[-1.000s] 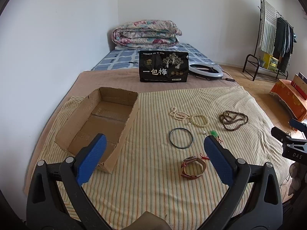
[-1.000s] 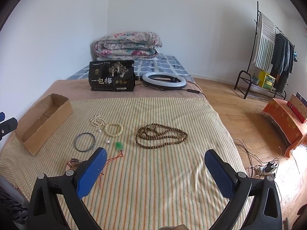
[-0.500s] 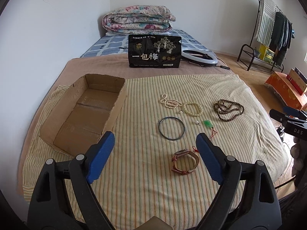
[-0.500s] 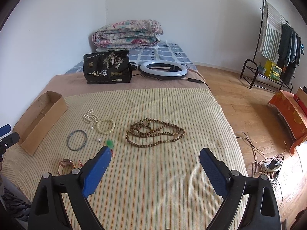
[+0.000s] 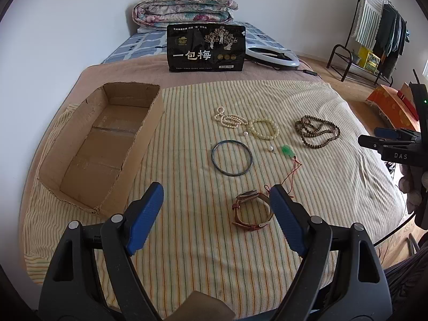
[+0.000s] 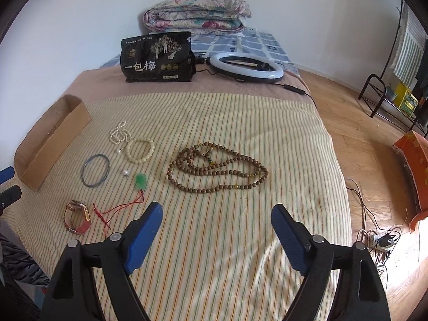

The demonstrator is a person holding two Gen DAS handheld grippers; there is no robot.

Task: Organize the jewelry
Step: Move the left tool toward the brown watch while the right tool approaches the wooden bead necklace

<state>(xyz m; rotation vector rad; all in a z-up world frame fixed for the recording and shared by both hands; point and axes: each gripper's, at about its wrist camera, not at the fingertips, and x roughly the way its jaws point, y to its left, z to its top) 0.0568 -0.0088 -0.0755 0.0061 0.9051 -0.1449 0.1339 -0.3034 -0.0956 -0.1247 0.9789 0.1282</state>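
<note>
Jewelry lies on a striped cloth: a brown-strap watch (image 5: 251, 210), a dark bangle (image 5: 232, 157), a pearl strand (image 5: 227, 119), a cream bead bracelet (image 5: 263, 129), a green pendant on red cord (image 5: 287, 150) and a long wooden bead necklace (image 6: 215, 169). An empty cardboard box (image 5: 99, 144) stands at the left. My left gripper (image 5: 216, 195) hovers above the cloth just near the watch, its jaws closing with nothing between them. My right gripper (image 6: 214, 215) hangs in front of the wooden necklace, its jaws closing too, nothing between them.
A black snack bag (image 5: 206, 49) stands upright at the back, a ring light (image 6: 246, 68) beside it, a folded quilt (image 5: 184, 8) behind. The bed's right edge drops to a wooden floor with cables (image 6: 374, 235). A clothes rack (image 5: 374, 29) stands far right.
Both grippers have tilted downward and moved closer to the cloth, and both pairs of jaws have narrowed. The watch and the wooden necklace now sit nearer the fingertips.
</note>
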